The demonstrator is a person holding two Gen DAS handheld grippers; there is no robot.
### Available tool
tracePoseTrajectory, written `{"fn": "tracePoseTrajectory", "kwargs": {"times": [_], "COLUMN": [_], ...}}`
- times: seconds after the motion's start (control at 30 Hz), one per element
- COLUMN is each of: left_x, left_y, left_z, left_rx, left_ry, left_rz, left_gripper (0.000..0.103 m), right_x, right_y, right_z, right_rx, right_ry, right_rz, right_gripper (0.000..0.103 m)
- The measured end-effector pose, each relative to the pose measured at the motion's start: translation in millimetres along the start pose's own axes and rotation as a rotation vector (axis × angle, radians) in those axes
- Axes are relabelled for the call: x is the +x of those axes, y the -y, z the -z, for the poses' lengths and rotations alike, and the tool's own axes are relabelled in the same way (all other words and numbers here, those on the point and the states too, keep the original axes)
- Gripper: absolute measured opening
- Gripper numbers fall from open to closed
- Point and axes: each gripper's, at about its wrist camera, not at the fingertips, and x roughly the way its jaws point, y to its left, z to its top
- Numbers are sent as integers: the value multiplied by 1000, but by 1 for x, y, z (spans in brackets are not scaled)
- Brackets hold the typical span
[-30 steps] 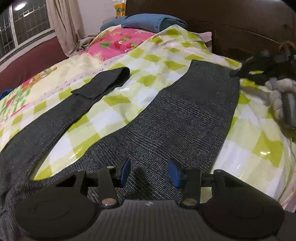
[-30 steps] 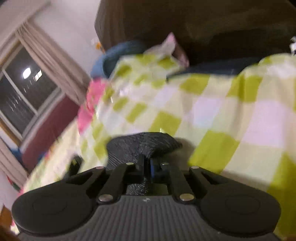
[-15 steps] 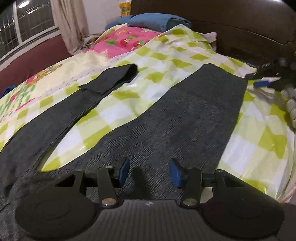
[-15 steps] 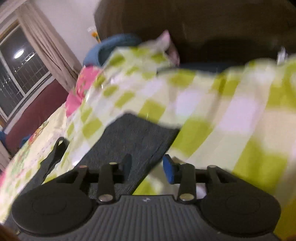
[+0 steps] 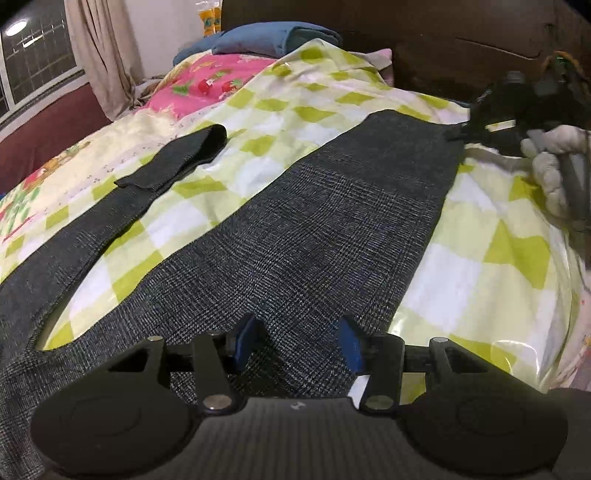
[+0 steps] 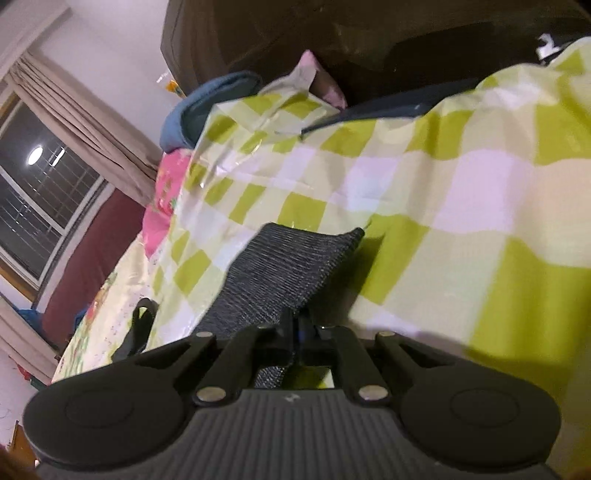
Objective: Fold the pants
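Dark grey checked pants (image 5: 314, 229) lie spread flat on a bed covered by a green-and-white checked sheet (image 5: 480, 266); every place below is given relative to the pants.

To their far left, a window (image 5: 33, 62) and a beige curtain (image 5: 99, 51) stand at the room's edge. The left leg (image 5: 110, 206) runs away from you along the left side, its end folded back on itself. Between the two legs the sheet shows. The wide right leg fills the middle and stretches away toward a dark wooden headboard (image 5: 443, 33). Beyond the legs lie a pink floral quilt (image 5: 199, 85) and a folded blue blanket (image 5: 273, 37).

Your left tool (image 5: 297, 341) hovers low over the near part of the right leg, blue pads parted, nothing clamped between them.

At the far right corner of that leg, your gloved right hand (image 5: 554, 162) holds the right tool (image 6: 298, 328). In its own view the pads are clenched together on the hem corner of the pants (image 6: 284, 273), and the cloth rises from the sheet into the pads.
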Motion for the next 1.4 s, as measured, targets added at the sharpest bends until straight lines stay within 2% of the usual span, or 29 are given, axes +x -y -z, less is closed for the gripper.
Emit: {"fn": "tracePoseTrajectory", "kwargs": {"times": [0.07, 0.13, 0.2, 0.27, 0.33, 0.4, 0.53, 0.6, 0.67, 0.8, 0.9, 1.0, 1.13, 1.23, 1.3, 1.37, 1.4], "left_x": [-2, -2, -4, -12, -25, -42, -72, -82, -93, -113, -126, -131, -121, -109, -100, -85, -75], "left_y": [2, 5, 5, -5, -24, -48, -101, -128, -155, -207, -248, -294, -361, -405, -424, -435, -435], "left_z": [-1, -1, 0, 2, 6, 13, 33, 45, 58, 82, 96, 101, 97, 96, 102, 109, 113], "left_rx": [0, 0, 16, -2, -36, -65, -116, -133, -147, -194, -225, -212, -168, -204, -237, -251, -231], "left_ry": [-3, -8, -7, -5, 8, 27, 40, 39, 36, 32, 37, 31, -16, -48, -71, -142, -175], "left_rz": [18, 34, 26, 14, -10, -57, -168, -236, -301, -400, -474, -538, -503, -478, -437, -355, -345], "left_gripper": [62, 62, 62, 62, 62, 62, 63, 63, 63, 64, 65, 69, 74, 75, 75, 77, 83], "right_x": [-11, -8, -11, -25, -44, -54, -40, -18, 13, 76, 103, 125, 152, 163, 163, 164, 165], "right_y": [7, 11, 11, -1, -22, -50, -127, -167, -212, -294, -348, -390, -426, -437, -438, -438, -438], "right_z": [-1, -3, -5, -5, 0, 8, 42, 62, 86, 131, 173, 213, 256, 280, 289, 299, 301], "right_rx": [-3, -38, -43, -85, -189, -317, -568, -667, -779, -908, -1019, -1119, -1263, -1350, -1382, -1401, -1406], "right_ry": [-4, -58, -79, -39, 34, 63, 8, -38, -91, -203, -265, -348, -415, -443, -455, -470, -473], "right_rz": [17, 80, 99, 142, 185, 185, 70, -3, -59, -144, -240, -310, -344, -361, -375, -371, -368], "right_gripper": [4, 7, 8, 19, 26, 27, 35, 41, 42, 43, 43, 46, 46, 46, 47, 47, 47]}}
